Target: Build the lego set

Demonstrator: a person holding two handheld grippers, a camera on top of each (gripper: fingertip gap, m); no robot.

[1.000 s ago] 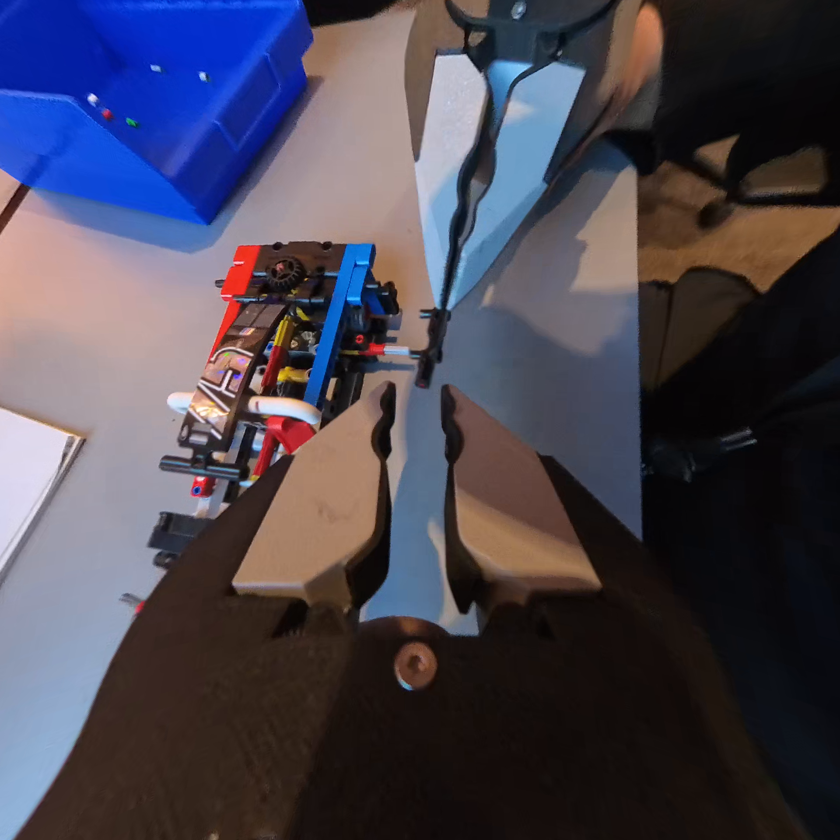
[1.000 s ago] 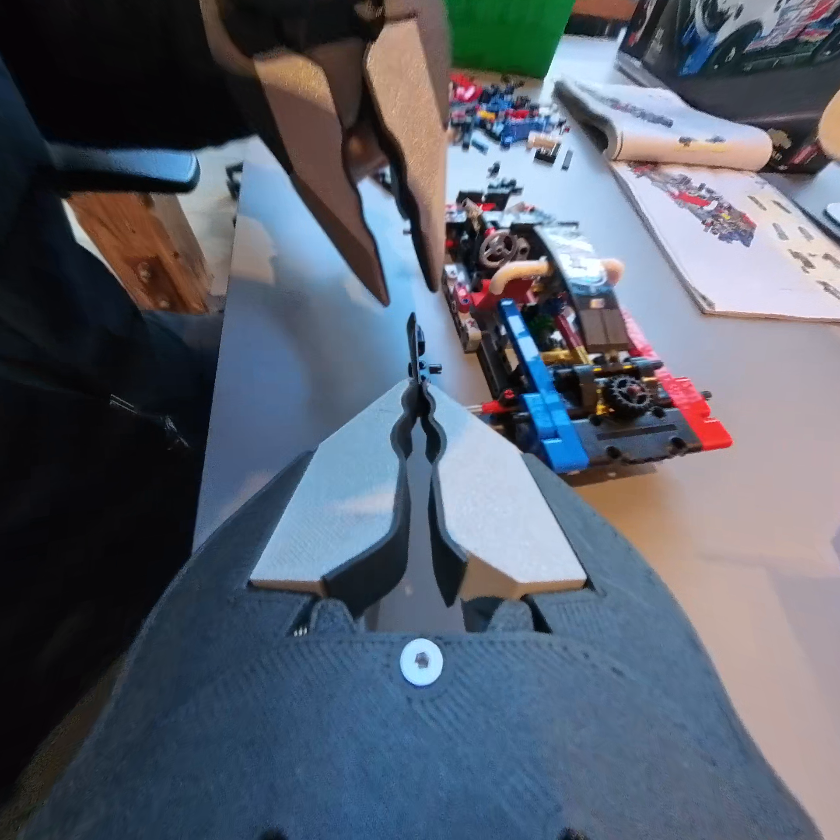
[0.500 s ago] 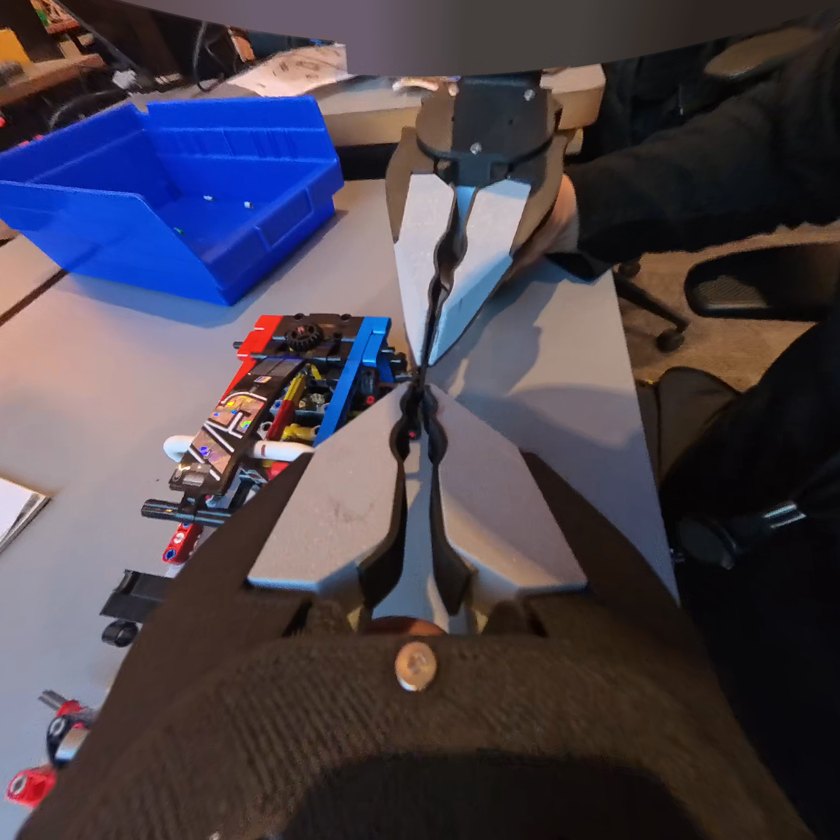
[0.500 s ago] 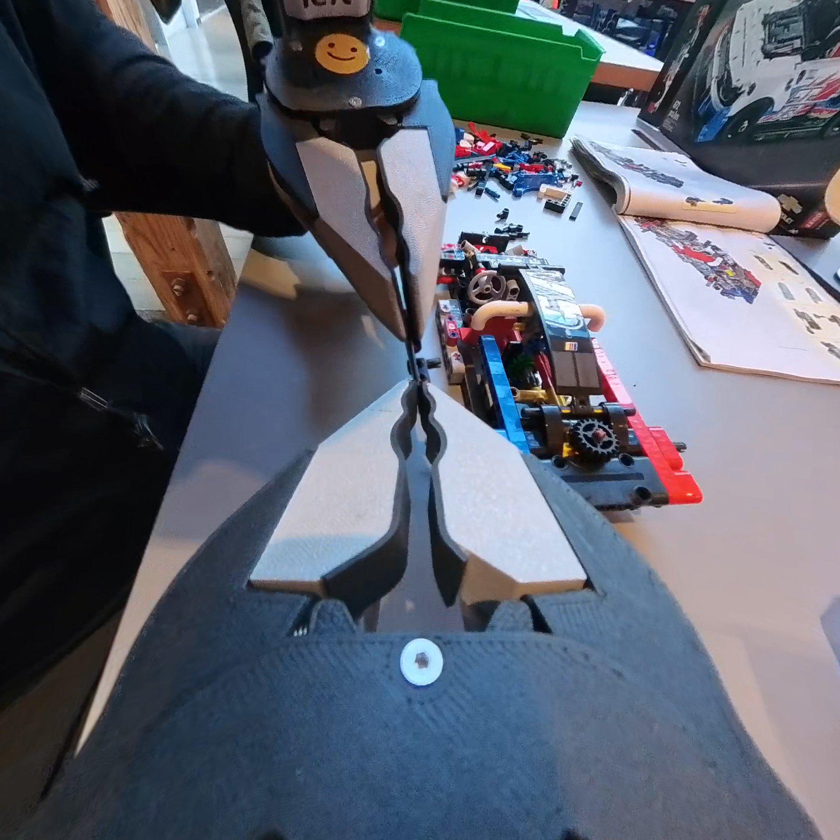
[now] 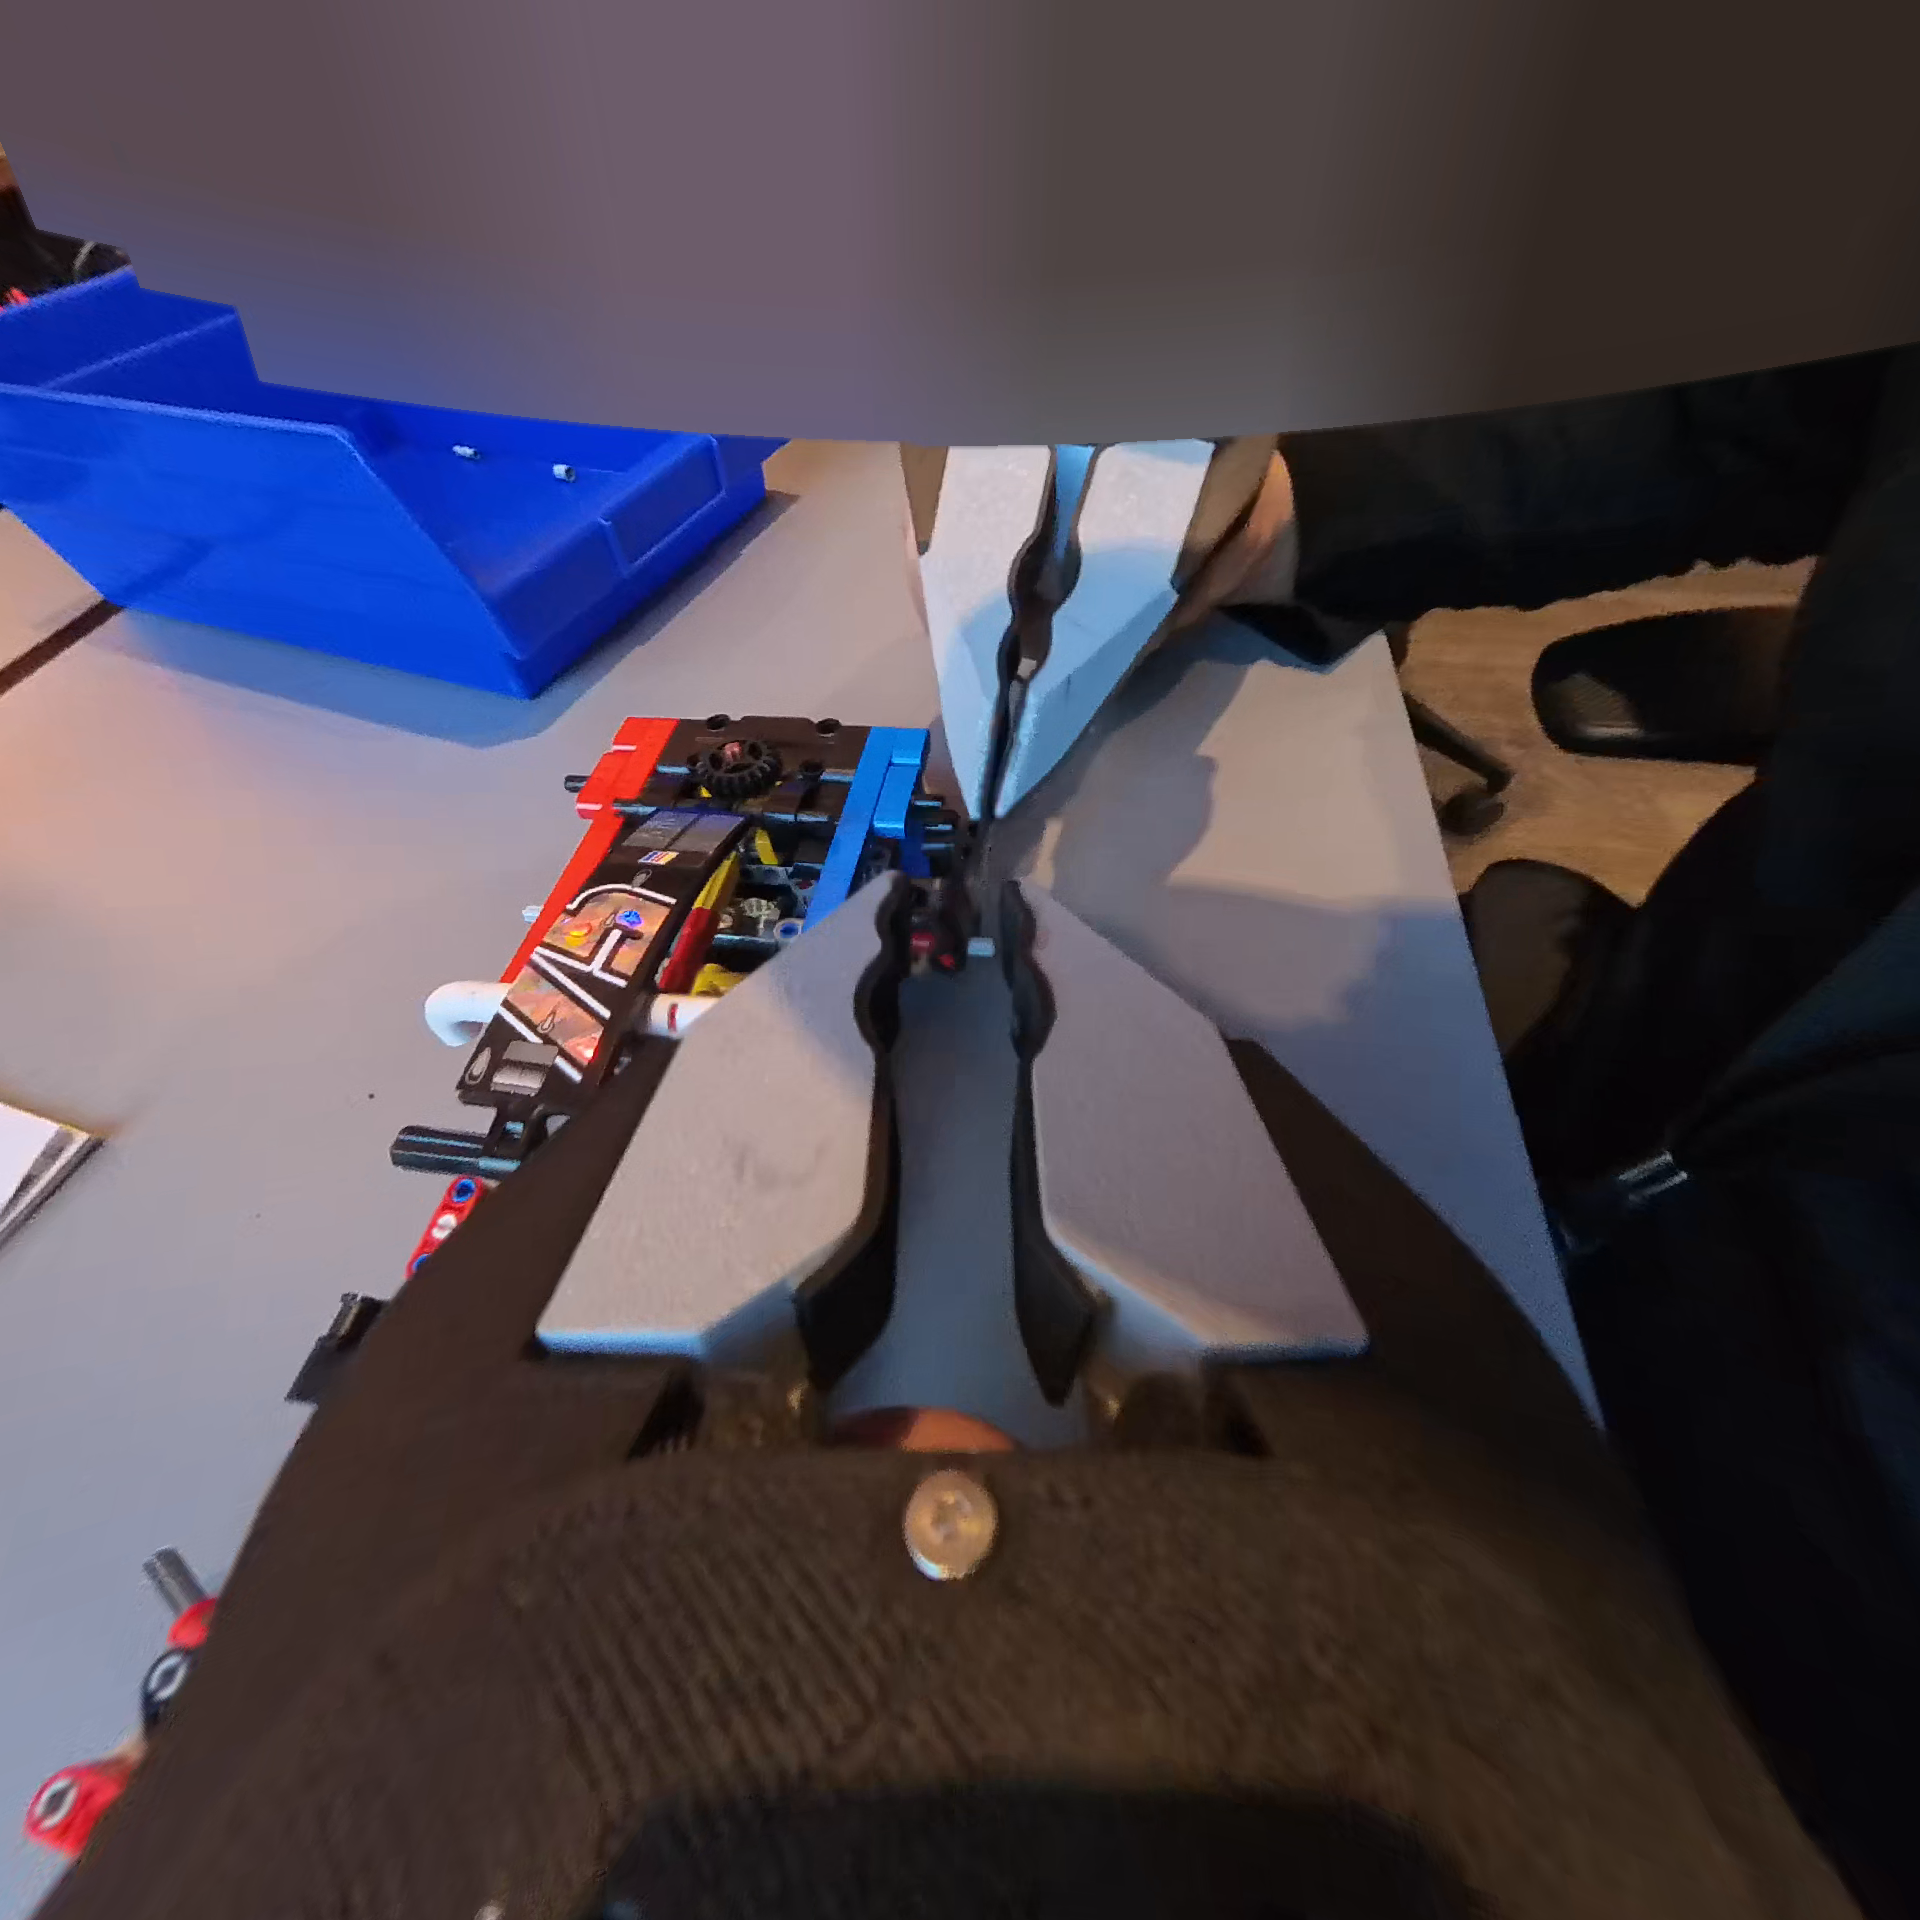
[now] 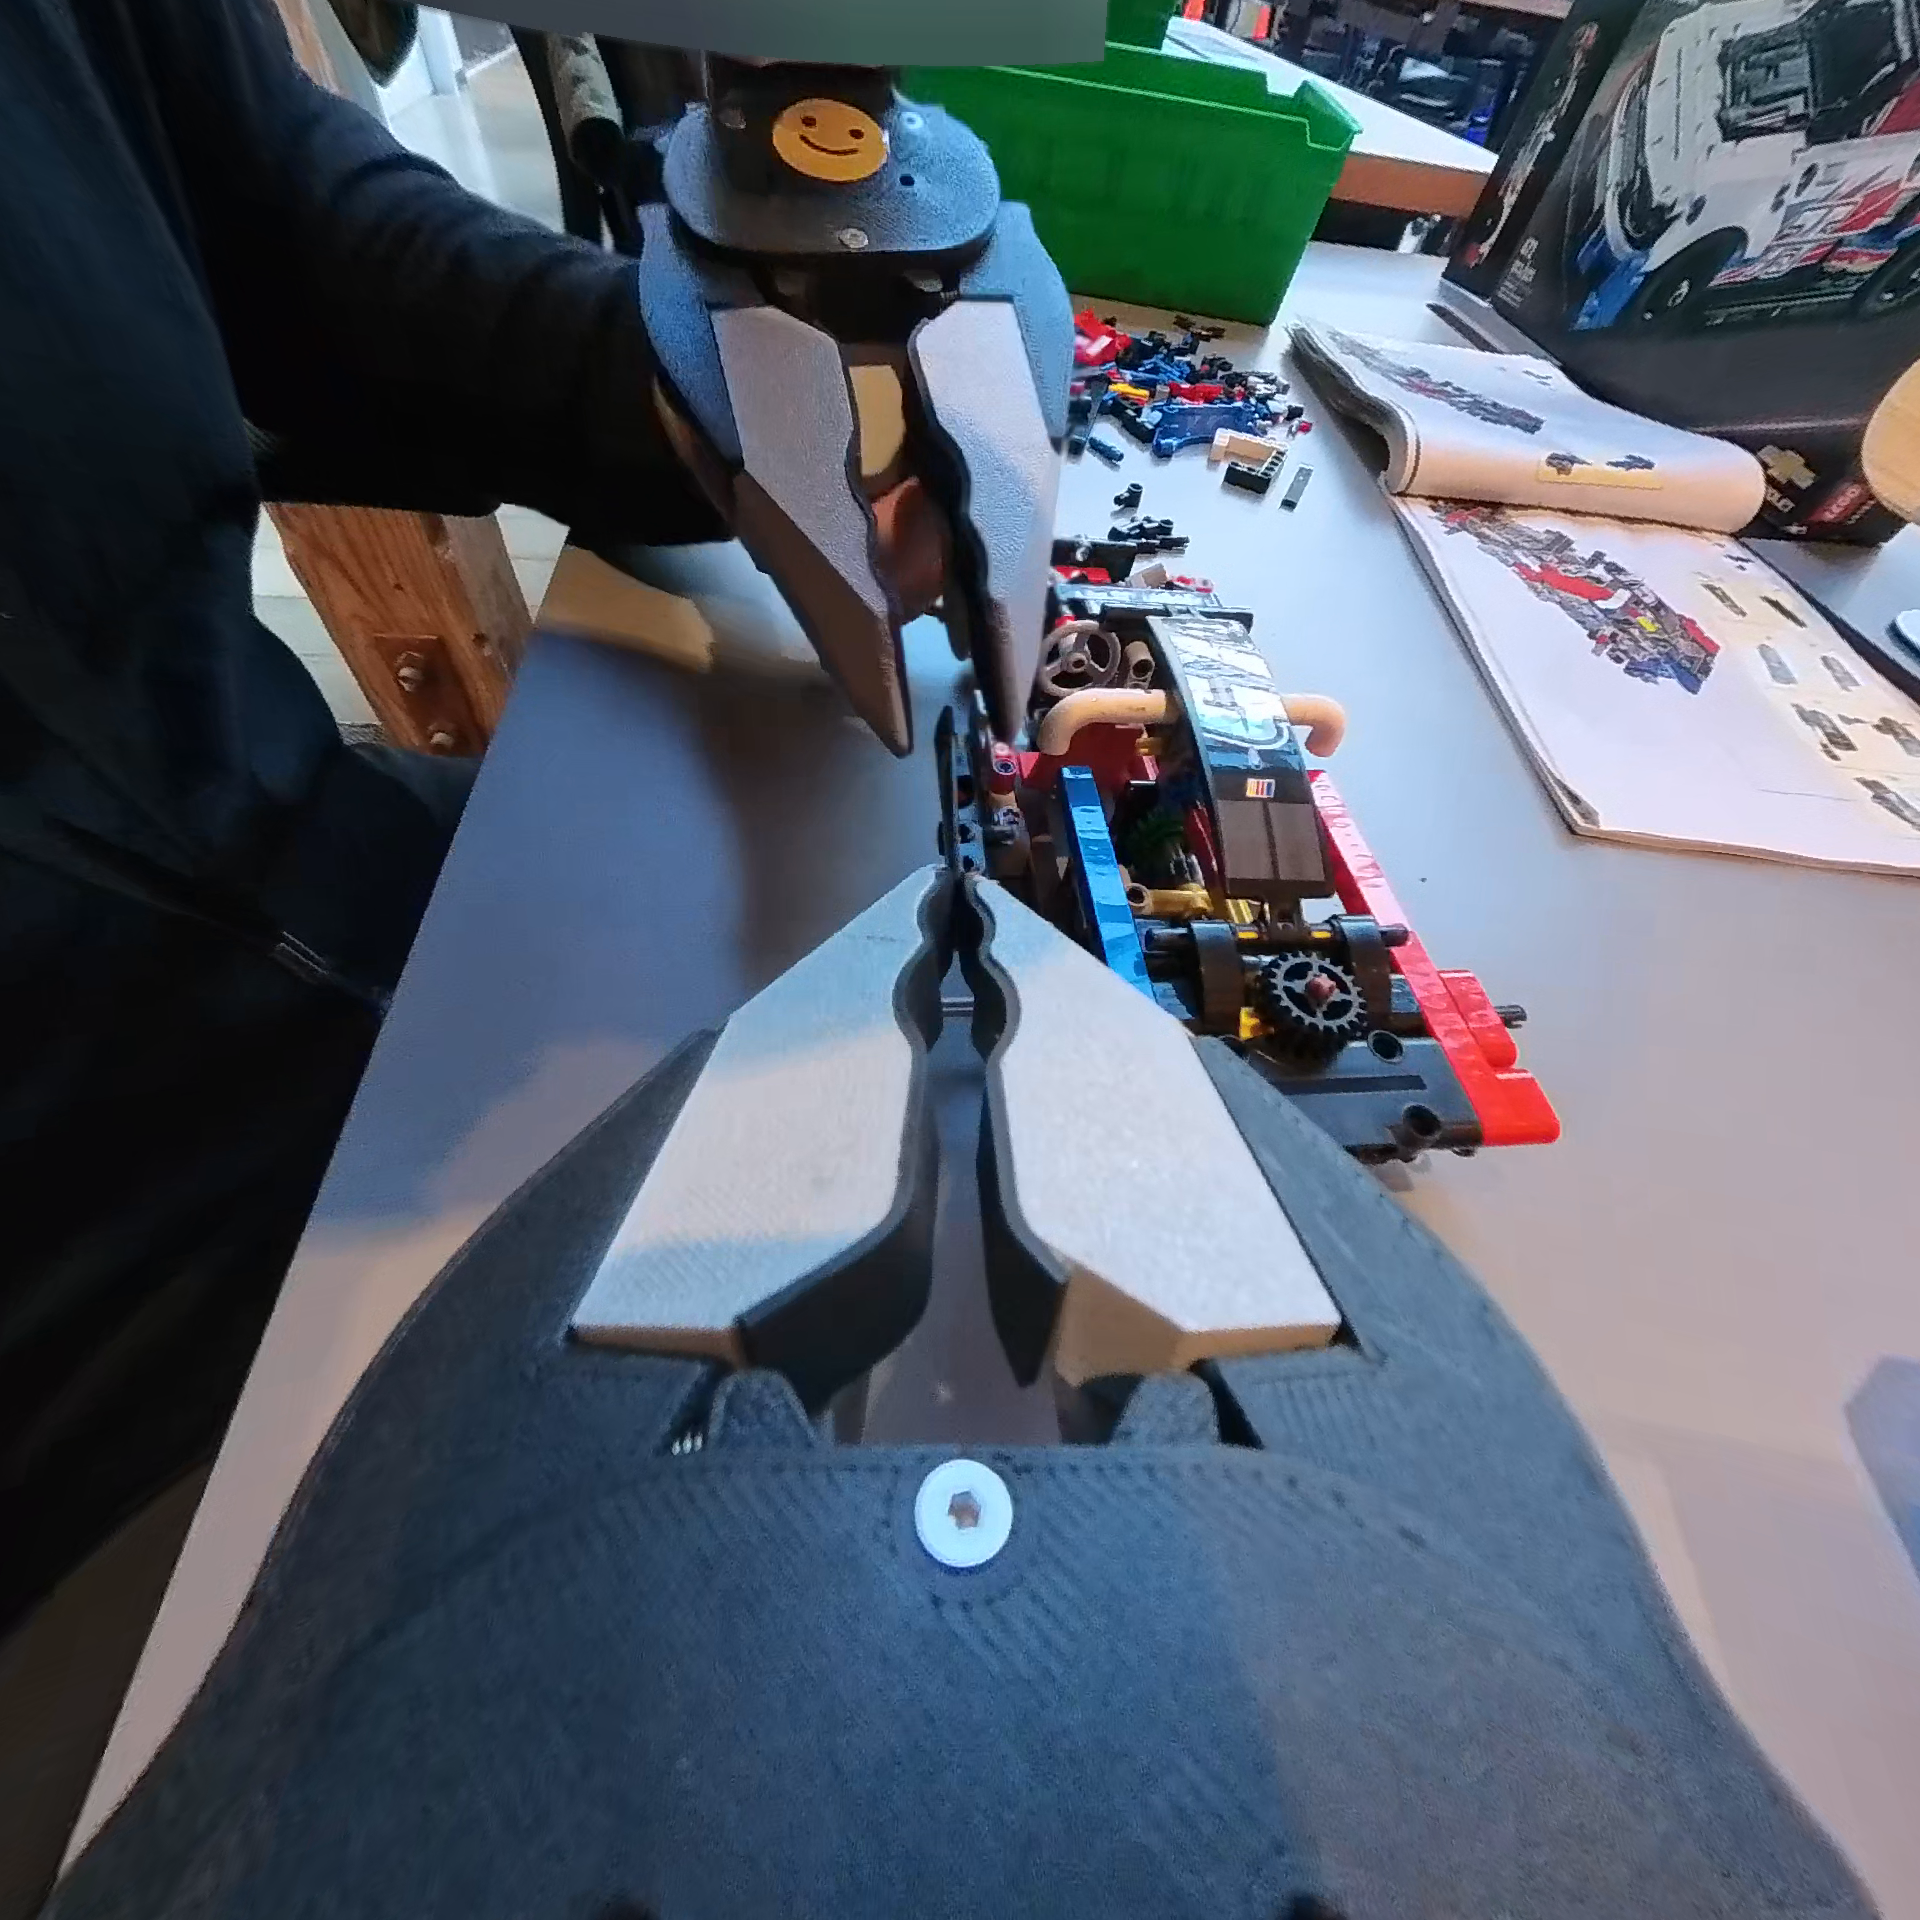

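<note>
A thin black beam (image 6: 948, 800), standing upright against the near side of the lego car (image 6: 1226, 842) on the table (image 6: 1662, 1039), is clamped in the closed right gripper (image 6: 961, 883), while the left gripper (image 6: 940, 727) is held apart around its top.

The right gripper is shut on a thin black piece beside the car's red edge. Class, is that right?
Not quite. The right gripper is shut on the thin black piece beside the car's blue edge; the right wrist view shows it.
</note>
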